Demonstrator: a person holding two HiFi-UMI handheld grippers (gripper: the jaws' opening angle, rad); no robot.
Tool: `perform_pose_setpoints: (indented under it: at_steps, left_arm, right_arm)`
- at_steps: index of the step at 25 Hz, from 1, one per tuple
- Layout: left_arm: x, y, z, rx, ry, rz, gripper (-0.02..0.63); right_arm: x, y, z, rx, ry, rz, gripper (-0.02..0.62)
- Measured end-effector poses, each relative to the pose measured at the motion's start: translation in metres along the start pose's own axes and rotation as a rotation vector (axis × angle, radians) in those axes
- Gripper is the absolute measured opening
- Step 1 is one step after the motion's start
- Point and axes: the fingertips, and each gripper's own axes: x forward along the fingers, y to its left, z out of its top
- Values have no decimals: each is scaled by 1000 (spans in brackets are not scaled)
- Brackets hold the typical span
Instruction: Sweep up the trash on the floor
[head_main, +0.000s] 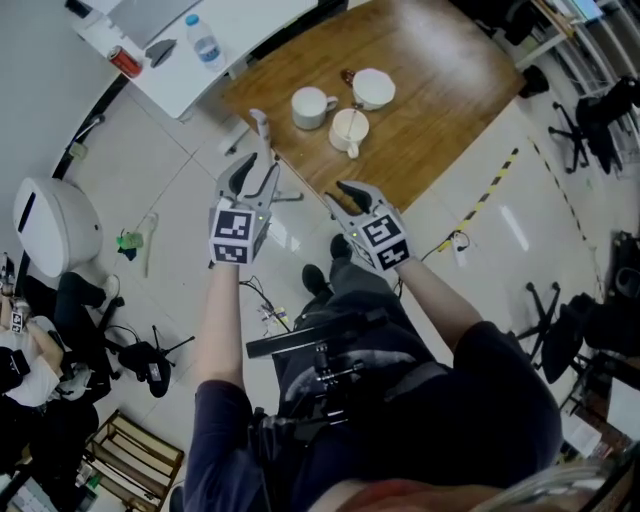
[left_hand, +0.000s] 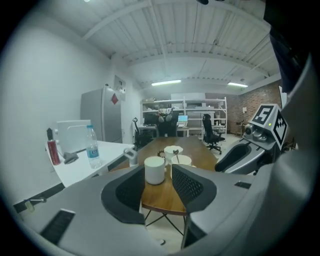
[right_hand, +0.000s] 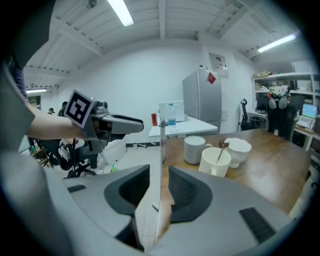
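left gripper (left_hand: 158, 182): fingers apart, nothing between them. i'm just looking through the gap at a white mug (left_hand: 154, 170) sitting near the edge of the wooden table (head_main: 440, 110). right gripper (right_hand: 159, 177) is the same, fingers spread and empty. a thin white pole (right_hand: 161, 137) lines up with its gap, but it stands further off, against the table's corner. from the head view both grippers hang side by side over the tiled floor, just short of that table edge.

past the first mug there's a second mug with a spoon in it (right_hand: 215, 161) and a white scalloped cup (head_main: 373, 88), all bunched together. beside the table is a white desk (head_main: 200, 85) with a water bottle (head_main: 204, 42) and a red can (head_main: 126, 62).

the trash i can make out is a small green scrap (head_main: 129, 241) on the floor, well off to my left, near a rounded white unit (head_main: 55, 225). neither gripper is anywhere near it.
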Motion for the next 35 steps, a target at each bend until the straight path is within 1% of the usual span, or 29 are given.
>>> perform_pose_setpoints:
  at_steps: [5,10,14,18,20,21,23,25,29,31,32,33,34,35]
  left_arm:
    - [-33,-32,69,59,-130,-42,173]
    - [-57,-66,131,66,-227,-99,172]
    - [-60,-93,159,63,-284,-148,172]
    - [-52,-116,172,51,-316,-221,164]
    - [-51,-126,174,40,-319,-244,162]
    - [-50,-129,175,34,-314,-244,160]
    - [-47,-136,179,19,-298,-239,158]
    - [-45,-147,184,10,-290,-257,158]
    - [-40,-170,186,44,-276,-284,158]
    - [-38,-182,189,59,-276,-284,135]
    - [-37,-187,191,66,-279,-277,121]
    - [-36,-192,194,74,-284,-265,120]
    - [-35,-197,197,83,-289,-248,100]
    - [-34,-202,199,93,-292,-231,52]
  right_arm:
    - [-38,0,54,-34,-114,-37,140]
    - [-84,5,94,-87,-155,-44,140]
    - [-119,9,118,-124,-201,-31,140]
    - [-146,7,144,-111,-274,-33,140]
    - [-156,4,146,-88,-288,-41,140]
    - [-160,2,144,-81,-285,-48,140]
    - [-168,-3,139,-80,-275,-65,139]
    - [-176,-8,134,-82,-276,-77,140]
    - [-190,-18,128,-71,-303,-86,139]
    - [-199,-26,124,-59,-316,-91,135]
    - [-204,-30,122,-53,-323,-93,120]
    - [-208,-35,121,-47,-331,-93,120]
    - [-213,-41,119,-44,-338,-89,120]
    - [-218,-46,116,-40,-345,-83,120]
